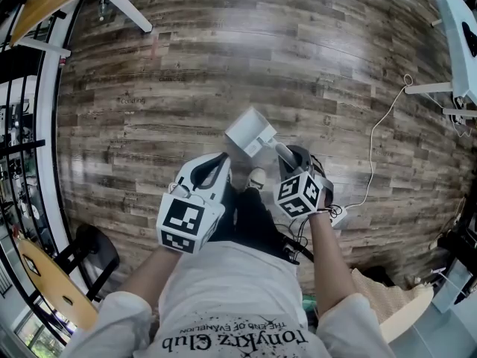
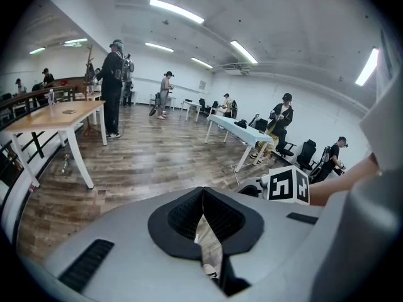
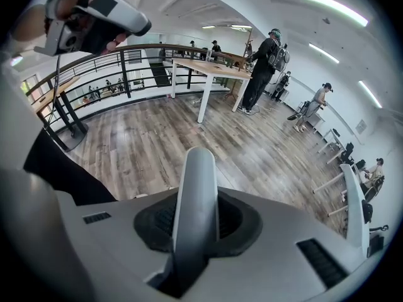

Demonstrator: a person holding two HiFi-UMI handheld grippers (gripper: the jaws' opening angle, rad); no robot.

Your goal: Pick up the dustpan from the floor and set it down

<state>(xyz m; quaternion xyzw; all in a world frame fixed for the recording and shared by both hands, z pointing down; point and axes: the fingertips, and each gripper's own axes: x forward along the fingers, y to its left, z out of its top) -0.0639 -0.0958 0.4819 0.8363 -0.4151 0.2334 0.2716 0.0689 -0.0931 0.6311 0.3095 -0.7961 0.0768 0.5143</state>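
Note:
The dustpan (image 1: 250, 131) is pale grey, and its boxy pan shows in the head view just beyond my two grippers, over the wooden floor. Its rounded grey handle (image 3: 196, 187) stands up between the jaws of my right gripper (image 3: 196, 214), which is shut on it. In the head view the right gripper (image 1: 288, 155) is at centre right, under its marker cube. The pan itself is out of the right gripper view. My left gripper (image 1: 226, 160) is beside the pan on its left. In its own view the left gripper (image 2: 203, 199) is shut with nothing between the pads.
White table legs (image 1: 123, 6) stand at the upper left and another white table (image 1: 456, 21) at the right. A white cable (image 1: 380, 136) runs across the floor to a power strip (image 1: 339, 215). A black chair (image 1: 93, 248) and a railing are at the left. Several people stand farther off.

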